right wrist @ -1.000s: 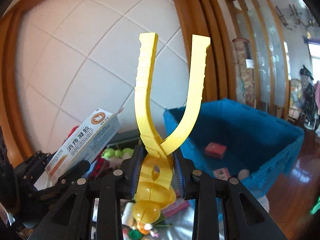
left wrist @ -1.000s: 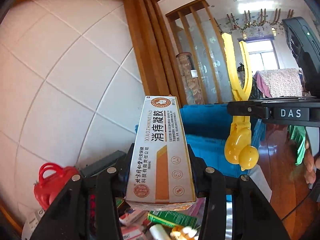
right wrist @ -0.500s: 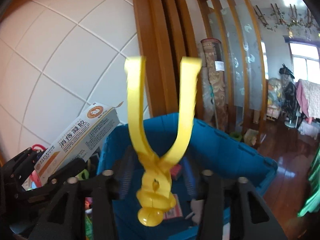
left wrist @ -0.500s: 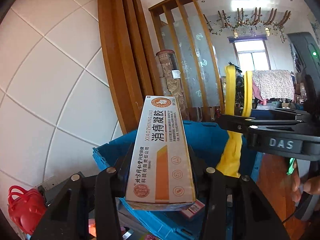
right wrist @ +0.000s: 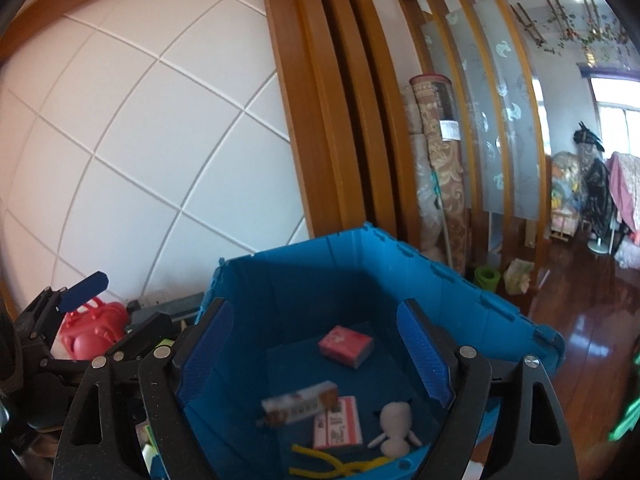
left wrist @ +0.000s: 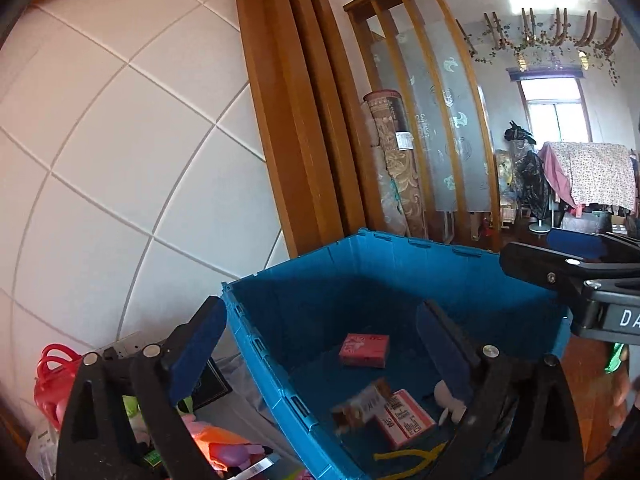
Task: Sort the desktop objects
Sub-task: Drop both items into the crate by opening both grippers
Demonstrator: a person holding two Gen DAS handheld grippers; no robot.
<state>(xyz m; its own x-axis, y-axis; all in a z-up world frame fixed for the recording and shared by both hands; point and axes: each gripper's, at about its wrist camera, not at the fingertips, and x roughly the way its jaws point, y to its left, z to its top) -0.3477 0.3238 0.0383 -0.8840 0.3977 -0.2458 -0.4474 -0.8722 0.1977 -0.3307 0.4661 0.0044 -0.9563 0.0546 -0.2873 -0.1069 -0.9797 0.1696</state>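
White wall tiles and brown wood posts stand behind a blue bin [right wrist: 460,288]. Our left claw [left wrist: 320,344] and right claw [right wrist: 316,344] have just opened wide, with nothing between them. We see the long box [right wrist: 300,402], blurry, and the yellow tongs [right wrist: 332,462] down inside the bin.

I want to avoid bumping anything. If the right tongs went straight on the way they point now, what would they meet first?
Probably the far inner wall of the blue bin, since the open right tongs aim over the pink box on its floor. Depth is unclear, so the box might come first.
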